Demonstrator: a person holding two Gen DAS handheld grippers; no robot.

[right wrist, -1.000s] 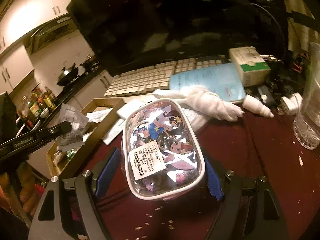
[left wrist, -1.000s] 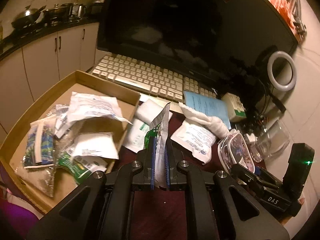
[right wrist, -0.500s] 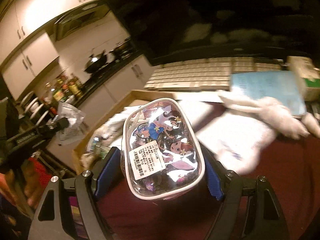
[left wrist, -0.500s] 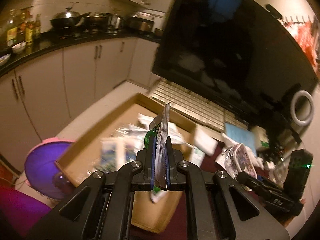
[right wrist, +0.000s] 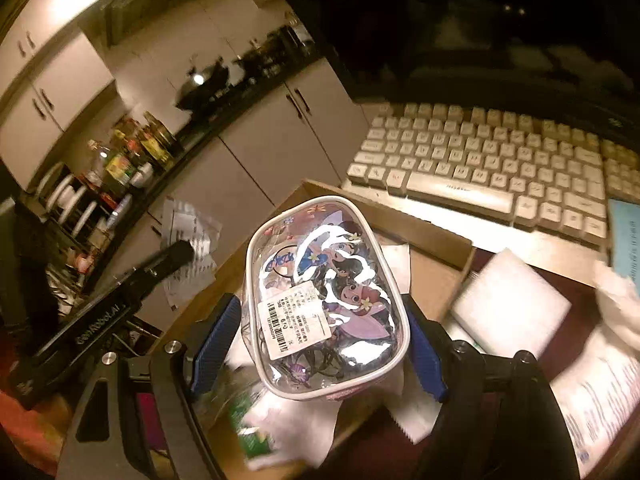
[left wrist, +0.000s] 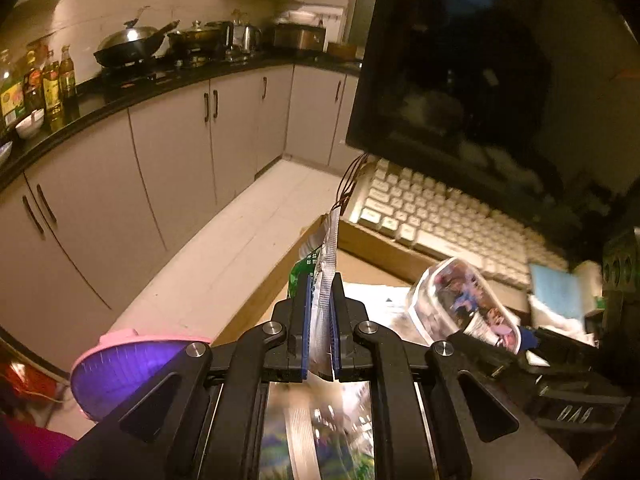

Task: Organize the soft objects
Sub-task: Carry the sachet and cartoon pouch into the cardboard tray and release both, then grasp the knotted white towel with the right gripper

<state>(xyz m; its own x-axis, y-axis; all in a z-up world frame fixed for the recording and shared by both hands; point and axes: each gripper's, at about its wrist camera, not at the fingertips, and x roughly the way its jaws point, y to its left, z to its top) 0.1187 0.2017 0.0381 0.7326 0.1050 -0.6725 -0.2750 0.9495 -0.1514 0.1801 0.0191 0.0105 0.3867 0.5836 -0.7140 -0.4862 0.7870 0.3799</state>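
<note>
My left gripper (left wrist: 320, 332) is shut on a thin silver and green foil packet (left wrist: 326, 276), held edge-on above the left end of the cardboard box (left wrist: 372, 240). My right gripper (right wrist: 320, 344) is shut on a clear cartoon-print pouch (right wrist: 324, 300) with a barcode label, held above the same box (right wrist: 432, 236). The pouch also shows in the left wrist view (left wrist: 464, 304), to the right of the packet. The packet shows in the right wrist view (right wrist: 188, 244), left of the pouch. White and green packets (right wrist: 280, 424) lie in the box below.
A white keyboard (right wrist: 492, 168) and a dark monitor (left wrist: 480, 80) stand behind the box. White packets (right wrist: 512, 308) lie on the dark red tabletop to the right. A purple and pink fan (left wrist: 132, 372) sits low at left. Kitchen cabinets (left wrist: 168, 160) are beyond.
Both grippers have moved left with their loads. The left packet has gone from over the table to the box's left end, and the pouch now hangs over the box.
</note>
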